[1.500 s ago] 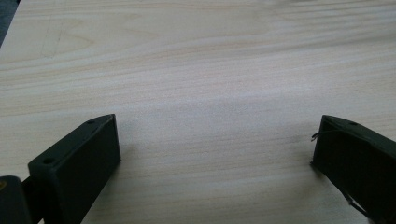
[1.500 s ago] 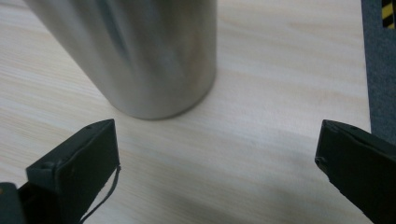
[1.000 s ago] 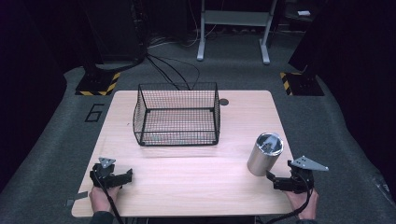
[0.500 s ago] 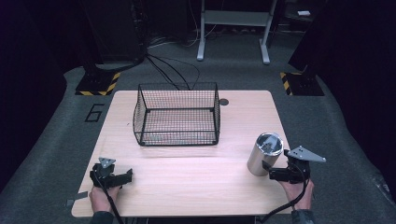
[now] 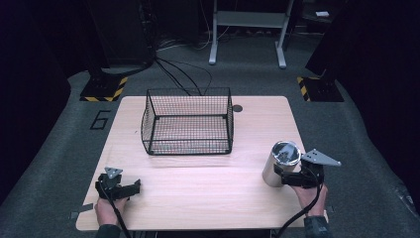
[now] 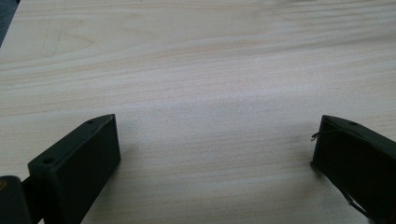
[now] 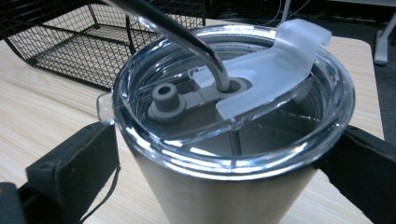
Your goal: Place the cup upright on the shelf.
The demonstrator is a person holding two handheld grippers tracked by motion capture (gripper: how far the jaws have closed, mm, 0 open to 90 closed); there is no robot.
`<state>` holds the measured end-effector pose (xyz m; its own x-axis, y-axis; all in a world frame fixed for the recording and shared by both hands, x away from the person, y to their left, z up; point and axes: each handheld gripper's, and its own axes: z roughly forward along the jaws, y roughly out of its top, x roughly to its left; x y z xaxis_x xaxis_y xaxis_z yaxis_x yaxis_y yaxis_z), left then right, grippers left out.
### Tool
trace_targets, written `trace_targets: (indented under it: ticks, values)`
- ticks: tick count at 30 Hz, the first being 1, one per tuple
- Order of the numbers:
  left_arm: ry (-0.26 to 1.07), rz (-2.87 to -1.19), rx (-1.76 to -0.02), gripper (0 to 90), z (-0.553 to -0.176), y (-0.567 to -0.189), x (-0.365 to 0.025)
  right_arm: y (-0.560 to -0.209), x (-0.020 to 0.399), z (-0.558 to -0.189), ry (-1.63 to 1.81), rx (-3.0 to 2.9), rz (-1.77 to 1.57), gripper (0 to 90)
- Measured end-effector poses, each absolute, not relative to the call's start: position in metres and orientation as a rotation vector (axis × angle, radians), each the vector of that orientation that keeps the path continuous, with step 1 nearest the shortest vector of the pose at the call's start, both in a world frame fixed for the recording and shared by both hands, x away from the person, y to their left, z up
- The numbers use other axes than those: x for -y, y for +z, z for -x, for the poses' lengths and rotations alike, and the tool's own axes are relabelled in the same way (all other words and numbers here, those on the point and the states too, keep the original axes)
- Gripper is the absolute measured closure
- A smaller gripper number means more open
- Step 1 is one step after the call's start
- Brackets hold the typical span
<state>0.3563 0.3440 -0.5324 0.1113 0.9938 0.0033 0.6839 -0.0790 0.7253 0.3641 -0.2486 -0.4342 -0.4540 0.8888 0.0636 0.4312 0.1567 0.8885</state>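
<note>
A steel tumbler [image 5: 280, 161] with a clear lid and a metal straw [image 7: 180, 35] stands upright near the table's right edge. My right gripper [image 5: 277, 175] is open, with one black jaw on each side of the tumbler [image 7: 224, 186] just below its lid. Whether the jaws touch its wall is unclear. A hand holds that gripper from behind. My left gripper [image 5: 134, 187] rests low over bare wood at the front left, open, with nothing between its jaws [image 6: 215, 140].
A black wire basket [image 5: 188, 124] stands empty at the back middle of the wooden table [image 5: 208, 198], and shows behind the tumbler in the right gripper view [image 7: 70, 42]. Dark floor, cables and a metal stand lie beyond the table.
My right gripper has moved in towards the tumbler from the right, so its jaws now stand on either side of it. The left gripper has stayed still.
</note>
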Motion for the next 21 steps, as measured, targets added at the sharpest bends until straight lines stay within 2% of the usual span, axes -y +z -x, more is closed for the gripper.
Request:
trace_targets:
  ticks: [21]
  values:
    - [0.701, -1.827, -1.631, 0.4, -0.356, -0.532, -0.344, -0.438, 0.243, -0.376, 1.263, -1.907, -1.259, 0.0]
